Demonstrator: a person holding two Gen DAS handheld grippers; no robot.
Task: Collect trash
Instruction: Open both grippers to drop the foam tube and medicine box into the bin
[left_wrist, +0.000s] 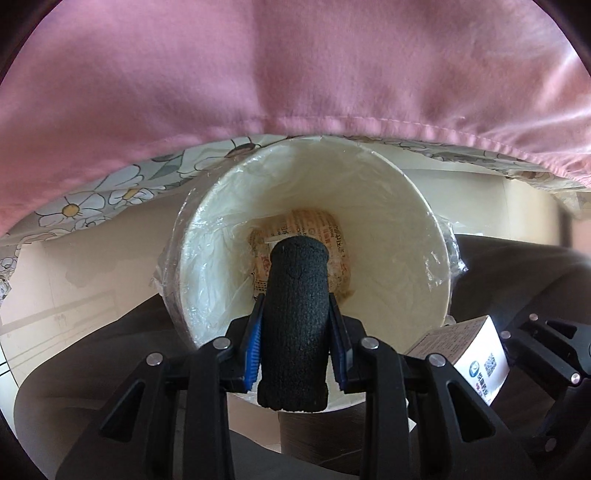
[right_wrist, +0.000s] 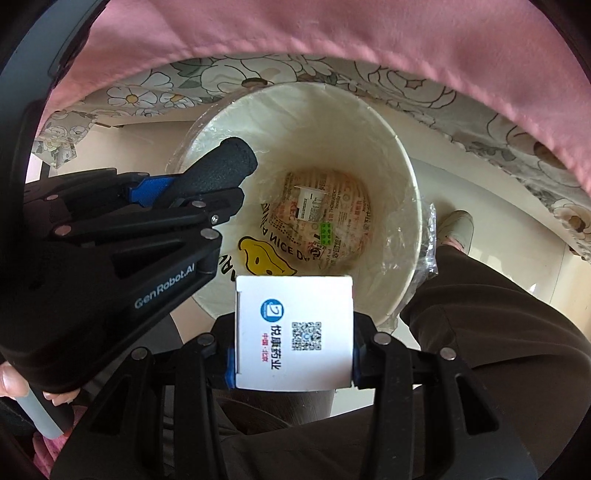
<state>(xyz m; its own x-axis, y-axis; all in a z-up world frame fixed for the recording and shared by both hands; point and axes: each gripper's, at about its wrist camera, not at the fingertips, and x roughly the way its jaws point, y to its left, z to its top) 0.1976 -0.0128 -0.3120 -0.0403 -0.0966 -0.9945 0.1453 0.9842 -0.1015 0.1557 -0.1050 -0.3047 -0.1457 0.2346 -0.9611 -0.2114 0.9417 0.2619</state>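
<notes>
A white trash bin (left_wrist: 391, 221) with a clear plastic liner stands right below both grippers. My left gripper (left_wrist: 295, 306) is shut on a black knitted cylinder (left_wrist: 297, 325) that hangs over the bin's mouth. In the right wrist view my right gripper (right_wrist: 293, 350) is shut on a white medicine box (right_wrist: 295, 332) with a blue logo and a QR code, at the bin's (right_wrist: 369, 140) near rim. The left gripper (right_wrist: 177, 188) and the black cylinder (right_wrist: 225, 162) show at the left. Printed paper wrapping (right_wrist: 332, 218), a yellow smiley bag (right_wrist: 266, 258) and a small green brick (right_wrist: 325, 232) lie in the bin.
A pink cloth (left_wrist: 295, 66) hangs over a floral cloth (right_wrist: 295, 70) along the far side of the bin. A person's dark trouser leg (right_wrist: 480, 314) and a shoe (right_wrist: 456, 225) are at the right of the bin. A hand (right_wrist: 11, 376) grips the left handle. Cream floor surrounds the bin.
</notes>
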